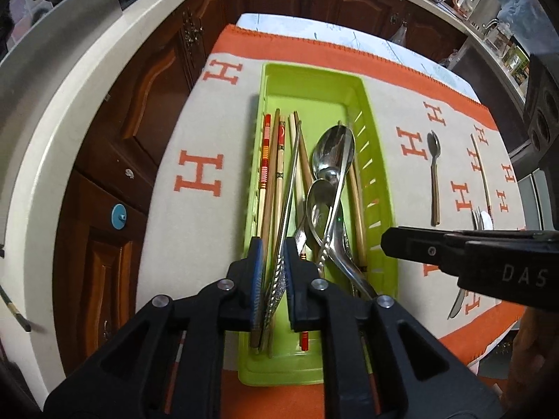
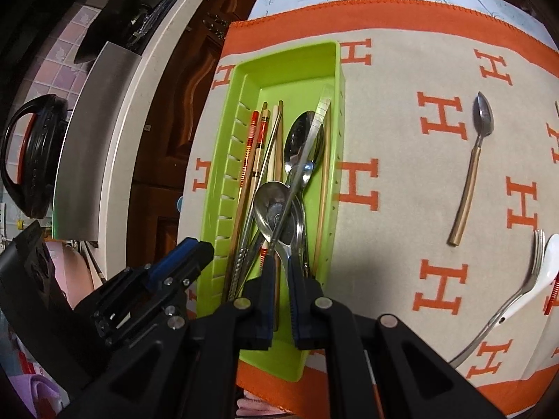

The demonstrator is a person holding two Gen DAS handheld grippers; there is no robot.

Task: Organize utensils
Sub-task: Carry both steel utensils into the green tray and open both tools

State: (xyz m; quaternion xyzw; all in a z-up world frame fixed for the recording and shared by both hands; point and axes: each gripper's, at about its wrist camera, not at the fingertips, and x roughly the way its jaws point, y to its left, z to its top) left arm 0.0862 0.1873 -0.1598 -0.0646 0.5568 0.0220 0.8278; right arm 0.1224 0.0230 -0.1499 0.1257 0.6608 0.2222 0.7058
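The left gripper sat closest to its camera, low over the near end of the green tray. Its jaws were narrow. A pair of silver chopsticks ran up between them toward 12 o'clock. I could not tell if the pads were pinching them or just hanging over them.

The right gripper was also over the near end of the tray, and its jaws were narrow too. Shiny handles showed in the small gap. I could not tell if it was holding one.

The tray lay long, from 6 o'clock to 12 o'clock. It already had wooden chopsticks along its left side and big spoons piled in the middle.

Some things were not in the tray yet. They lay on the orange and grey cloth on the bench, well apart from the tray. From the right jaws, a fork and a white spoon lay touching at about 3 o'clock. A spoon with a gold handle lay farther off at about 2 o'clock. Its bowl was at the far end, and its length ran nearly from 6 to 12, the same way as the tray.

All of these were on the right side, so I think the right hand was the closer one to fetch them. It would first have to swing away from the tray.
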